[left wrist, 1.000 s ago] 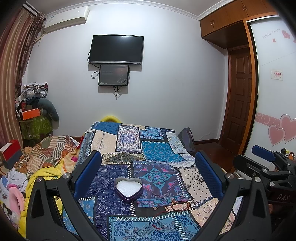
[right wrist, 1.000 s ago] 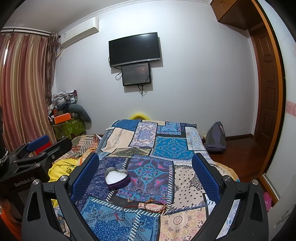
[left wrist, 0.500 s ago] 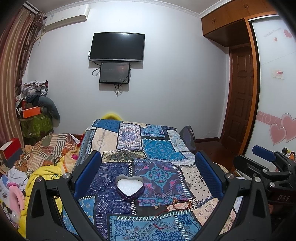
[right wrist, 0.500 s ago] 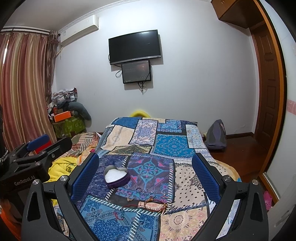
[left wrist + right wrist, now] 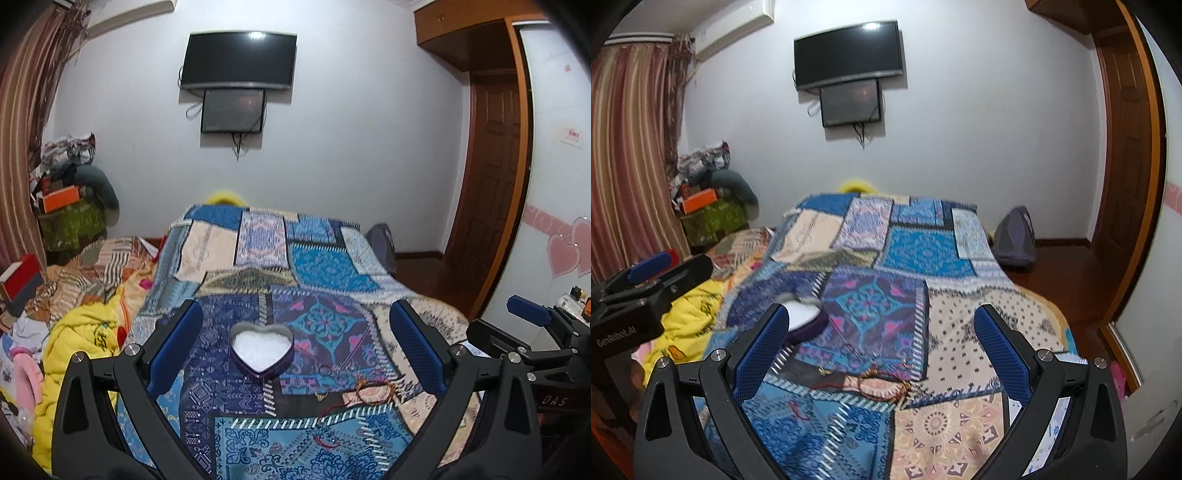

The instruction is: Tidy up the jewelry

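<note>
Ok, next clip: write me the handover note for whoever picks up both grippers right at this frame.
Left gripper: open, empty, above the bed, heart-shaped box between its fingers in view but not touched.
Right gripper: open, empty, aimed at the loose jewelry.
Box: open, white lining, nothing visibly inside, on the patchwork bedspread.
Jewelry: brown cord bracelet, a small gold piece and a red string lie on the spread, nearer the grippers than the box.
Done: nothing in the box yet.
Left: pick up each piece and put it in the box.
</note>
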Tool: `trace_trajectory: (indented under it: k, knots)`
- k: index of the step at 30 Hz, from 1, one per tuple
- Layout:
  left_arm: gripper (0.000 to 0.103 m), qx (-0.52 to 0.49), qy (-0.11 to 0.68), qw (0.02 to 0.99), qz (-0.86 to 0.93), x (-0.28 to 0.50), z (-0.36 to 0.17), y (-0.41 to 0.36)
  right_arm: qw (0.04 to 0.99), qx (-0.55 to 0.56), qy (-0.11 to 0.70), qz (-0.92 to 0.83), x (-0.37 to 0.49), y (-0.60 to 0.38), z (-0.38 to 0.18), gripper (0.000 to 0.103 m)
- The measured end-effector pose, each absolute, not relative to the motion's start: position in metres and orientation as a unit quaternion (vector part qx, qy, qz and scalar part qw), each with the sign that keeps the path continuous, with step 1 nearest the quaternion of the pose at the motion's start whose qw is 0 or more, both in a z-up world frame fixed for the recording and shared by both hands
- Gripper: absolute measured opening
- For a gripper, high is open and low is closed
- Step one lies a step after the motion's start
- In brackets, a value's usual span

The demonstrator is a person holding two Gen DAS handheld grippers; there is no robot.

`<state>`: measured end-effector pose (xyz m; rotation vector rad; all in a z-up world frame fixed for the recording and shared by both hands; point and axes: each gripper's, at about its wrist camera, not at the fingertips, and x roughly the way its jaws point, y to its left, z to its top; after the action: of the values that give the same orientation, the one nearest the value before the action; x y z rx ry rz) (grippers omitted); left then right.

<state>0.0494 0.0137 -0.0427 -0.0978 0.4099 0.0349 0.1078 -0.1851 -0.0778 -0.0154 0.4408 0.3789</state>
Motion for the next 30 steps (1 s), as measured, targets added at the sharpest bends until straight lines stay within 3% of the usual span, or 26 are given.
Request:
trace_trajectory:
  k: [7, 13, 21, 26, 30]
  knots:
    - [0.101, -0.046, 0.286, 0.957, 0.006, 0.084, -0.090, 0.016, 0.943, -0.015, 0.284, 0.171, 0.131, -0.193, -0.114, 0.100]
    - [0.086, -0.041, 0.375, 0.926, -0.022, 0.108, -0.142, 0.011, 0.925, -0.017, 0.335, 0.179, 0.145, -0.197, -0.146, 0.099]
    - [0.076, -0.031, 0.449, 0.891, -0.058, 0.123, -0.189, -0.005, 0.899, 0.002, 0.377, 0.224, 0.159, -0.194, -0.168, 0.085]
    - [0.043, -0.032, 0.485, 0.870, -0.080, 0.128, -0.209, -0.013, 0.879, 0.014, 0.403, 0.254, 0.167, -0.193, -0.181, 0.074]
    - [0.040, -0.031, 0.488, 0.868, -0.089, 0.127, -0.212, -0.017, 0.866, 0.021, 0.420, 0.272, 0.175, -0.187, -0.190, 0.068]
